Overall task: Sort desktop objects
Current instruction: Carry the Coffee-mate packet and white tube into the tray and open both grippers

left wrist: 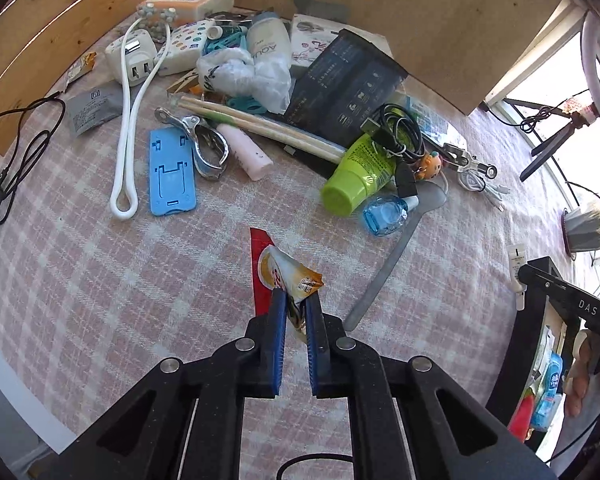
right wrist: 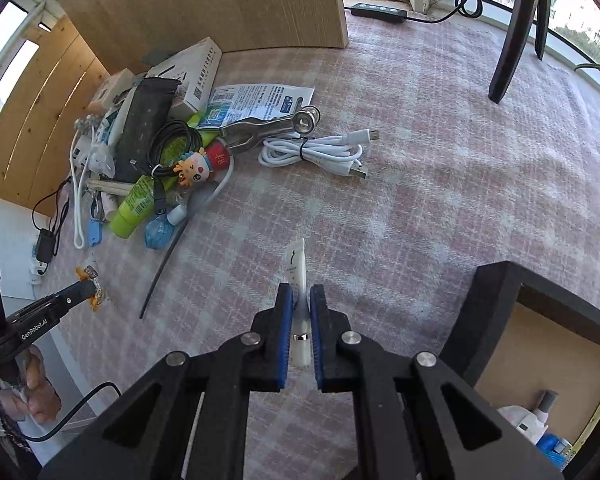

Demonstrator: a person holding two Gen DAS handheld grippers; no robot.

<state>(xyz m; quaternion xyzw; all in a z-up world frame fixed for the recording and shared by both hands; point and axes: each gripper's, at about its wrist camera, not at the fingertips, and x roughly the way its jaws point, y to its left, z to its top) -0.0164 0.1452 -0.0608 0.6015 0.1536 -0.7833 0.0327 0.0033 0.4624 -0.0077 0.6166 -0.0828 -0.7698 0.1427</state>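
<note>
Two claws, each clamped on one item above the checked worktop [left wrist: 100,280].

Left claw [left wrist: 296,300]: blue pads pinch a snack sachet [left wrist: 290,276], orange-white with a red edge, lifted clear of the cloth and sticking forward past the tips.

Right claw [right wrist: 299,300]: pads closed on a slim white tube [right wrist: 298,276], its crimped end forward and its cap end back between the fingers, held off the worktop.

Beyond the left claw, loose on the cloth: blue phone stand [left wrist: 172,172], white loop cord [left wrist: 126,136], green tube [left wrist: 360,172], blue bottle [left wrist: 384,214], grey spoon [left wrist: 384,276], chopsticks [left wrist: 260,128], dark pouch [left wrist: 348,80], all heaped near a board wall [left wrist: 420,8].

Beyond the right claw: white cable bundle [right wrist: 316,152], apart from the heap; black box [right wrist: 496,312], beside the claw, open-topped with bottles inside.
</note>
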